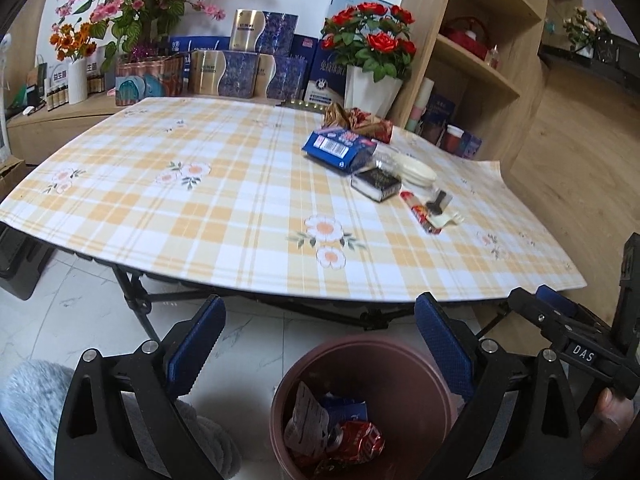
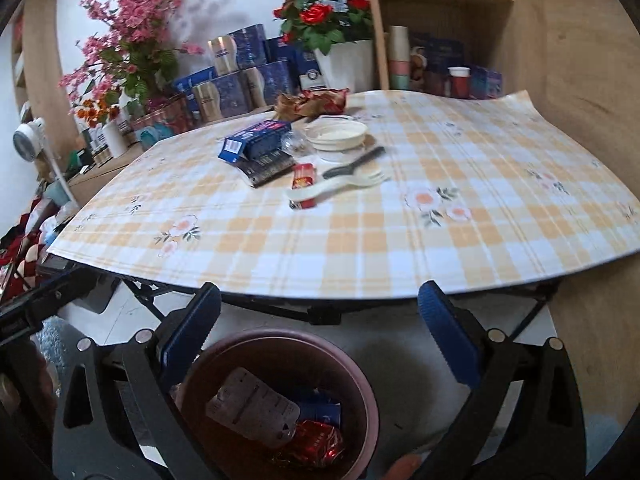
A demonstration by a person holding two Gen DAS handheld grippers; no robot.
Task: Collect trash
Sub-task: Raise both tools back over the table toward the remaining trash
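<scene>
Right now you are holding both claws low over the floor, just in front of the worktop (image 1: 240, 216). Your left claw (image 1: 320, 344) is hanging spread wide, pinching nothing, and your right claw (image 2: 320, 328) is hanging spread the same way. Between the fingers the brown bin (image 1: 404, 356) is sitting on the floor, holding a crushed red can (image 1: 360, 440), a grey wrapper (image 1: 306, 420) and a blue carton (image 1: 348, 406). Farther off, the remaining trash is lying clustered on the checked cloth: a red packet (image 2: 303, 184), a white spoon (image 2: 340, 186), a black box (image 1: 376, 184), a blue box (image 1: 340, 148), white lids (image 2: 336, 132) and a crumpled snack bag (image 2: 312, 104). Behind it a pot of red roses (image 1: 370, 68) is standing.
</scene>
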